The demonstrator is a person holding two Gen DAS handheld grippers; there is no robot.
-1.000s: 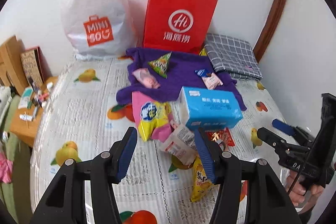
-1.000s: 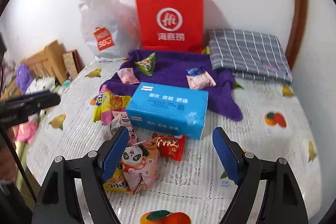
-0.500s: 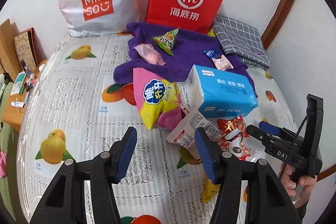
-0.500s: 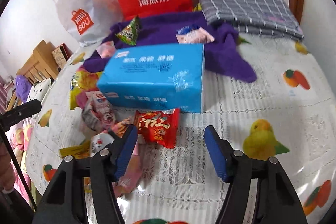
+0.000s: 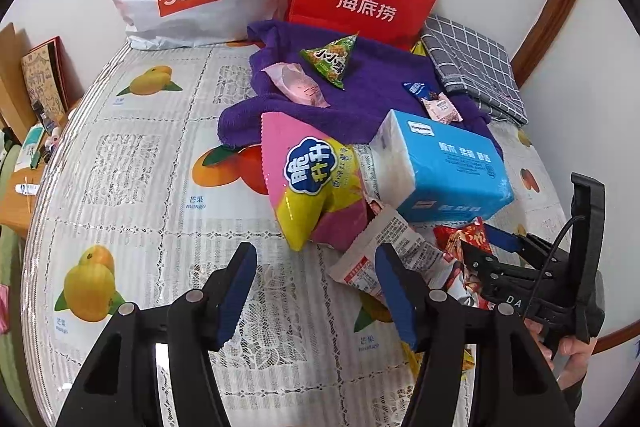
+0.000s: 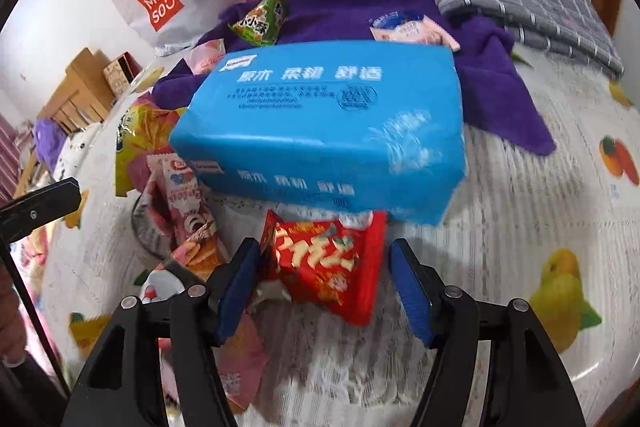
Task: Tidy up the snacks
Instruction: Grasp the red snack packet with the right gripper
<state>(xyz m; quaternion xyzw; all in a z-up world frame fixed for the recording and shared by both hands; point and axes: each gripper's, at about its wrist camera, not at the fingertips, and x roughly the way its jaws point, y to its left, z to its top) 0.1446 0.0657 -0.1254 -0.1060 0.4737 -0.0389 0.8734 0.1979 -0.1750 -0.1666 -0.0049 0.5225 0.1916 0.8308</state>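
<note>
My left gripper (image 5: 316, 287) opens over bare fruit-print tablecloth (image 5: 132, 163), nothing between its jaws, the pink-and-yellow crisp bag (image 5: 316, 183) just beyond; my right gripper (image 6: 324, 287), opening too, straddles the red snack packet (image 6: 332, 263), pads not yet pressing, I judge. The crinkled, glossy packet lies tucked under the blue tissue pack (image 6: 328, 131); next, close and pull it free

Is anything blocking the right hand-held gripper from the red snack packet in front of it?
Nothing visible does. The right hand-held gripper, jaws opening, already straddles the red snack packet. The blue tissue pack lies just beyond, over the packet's far edge.
</note>
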